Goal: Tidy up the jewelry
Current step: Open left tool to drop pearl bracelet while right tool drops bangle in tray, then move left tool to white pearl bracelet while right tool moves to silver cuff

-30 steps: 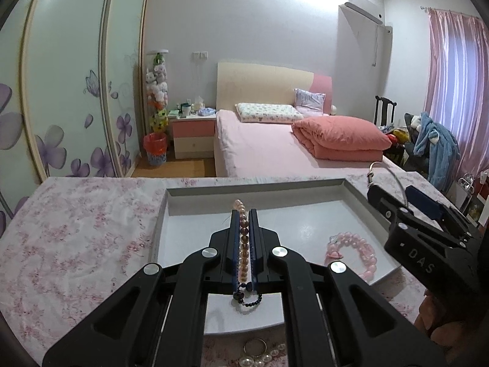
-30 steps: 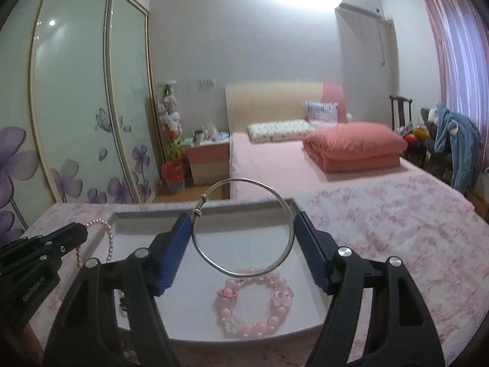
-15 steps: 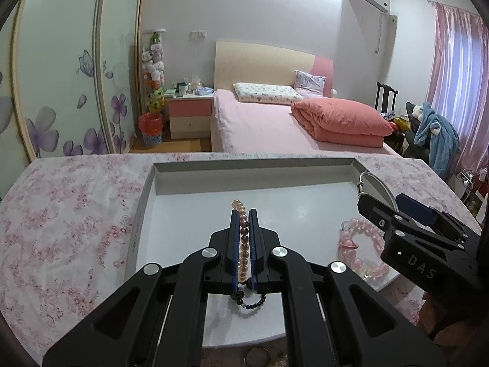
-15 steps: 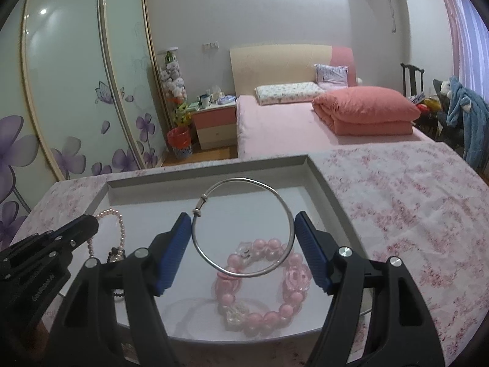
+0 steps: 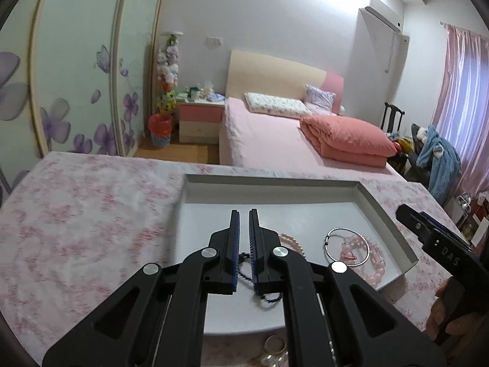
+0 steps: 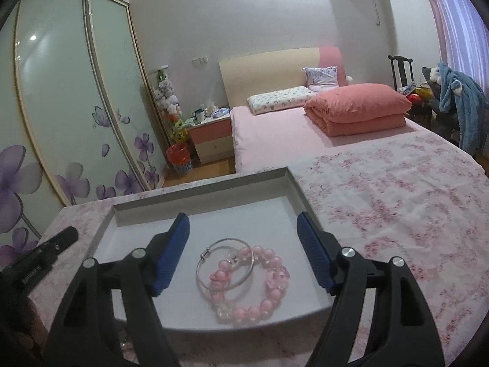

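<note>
A white tray [image 5: 269, 182] [image 6: 198, 195] sits on the floral cloth. In the left wrist view my left gripper [image 5: 244, 214] hovers over the tray's left part, its pads a narrow slit apart with nothing between them. The pearl strand [image 5: 290, 241] with its dark cord lies on the tray beneath it, partly hidden by the right finger. My right gripper [image 6: 243, 217] [image 5: 428, 235] stands wide, jaws opening, nothing between them. Below it the silver bangle [image 6: 227, 239] [image 5: 327, 246] rests flat on the pink bead bracelet [image 6: 270, 301] [image 5: 377, 267] in the tray's right part.
The table wears a pink floral cloth [image 5: 76, 214] [image 6: 397, 198]. A loose ring [image 5: 275, 344] and some pearls lie on the cloth in front of the tray's near edge. A hand [image 5: 440, 315] holds the right gripper. A bed and wardrobe stand beyond the table.
The pearl strand has left the left gripper's pads and lies on the tray. The bangle has dropped from the right gripper onto the pink bracelet. The left gripper shifted left.
</note>
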